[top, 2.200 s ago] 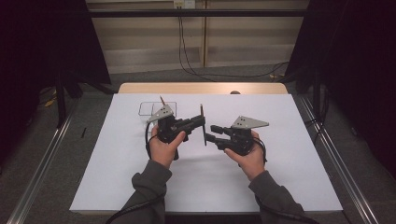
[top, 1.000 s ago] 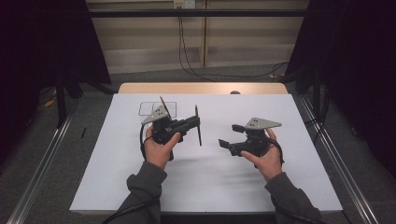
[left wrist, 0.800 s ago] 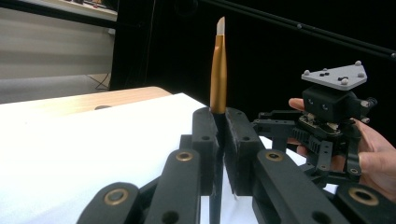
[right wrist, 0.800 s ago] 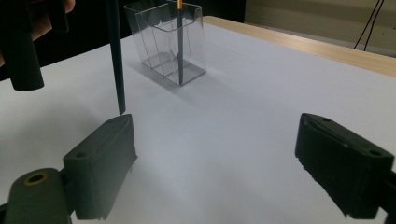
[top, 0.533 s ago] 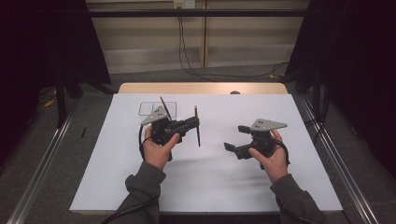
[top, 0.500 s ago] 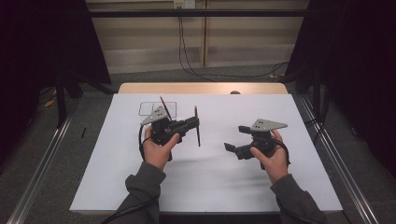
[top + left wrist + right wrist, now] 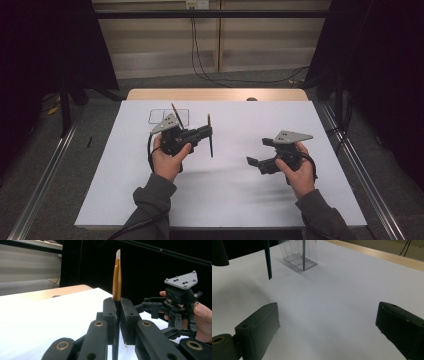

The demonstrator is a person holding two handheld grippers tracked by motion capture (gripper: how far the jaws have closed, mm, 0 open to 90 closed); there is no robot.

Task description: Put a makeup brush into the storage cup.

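A clear box [image 7: 168, 116] stands near the far left part of the white table [image 7: 125, 190]. It has see-through walls, and a thin stick [image 7: 174, 112] leans inside it. In the right gripper view the clear box [image 7: 298, 253] is far off at the top, with one dark stick standing in it.

Just in front of the box, a hand holds the left gripper [image 7: 206, 133] up above the table. Its two black jaws are pressed tight on a brush [image 7: 210, 135]. The brush stands up and down, and its low end hangs a little above the white top. In the left gripper view the brush [image 7: 116, 277] has a gold part and a pale tip that points up, and the left gripper [image 7: 117, 312] pinches it in the middle.

The right gripper [image 7: 253, 163] is well apart from it, nearer the right edge. Its jaws are spread wide, with nothing between them. In the right gripper view the right gripper [image 7: 327, 322] looks across bare white table toward the box.
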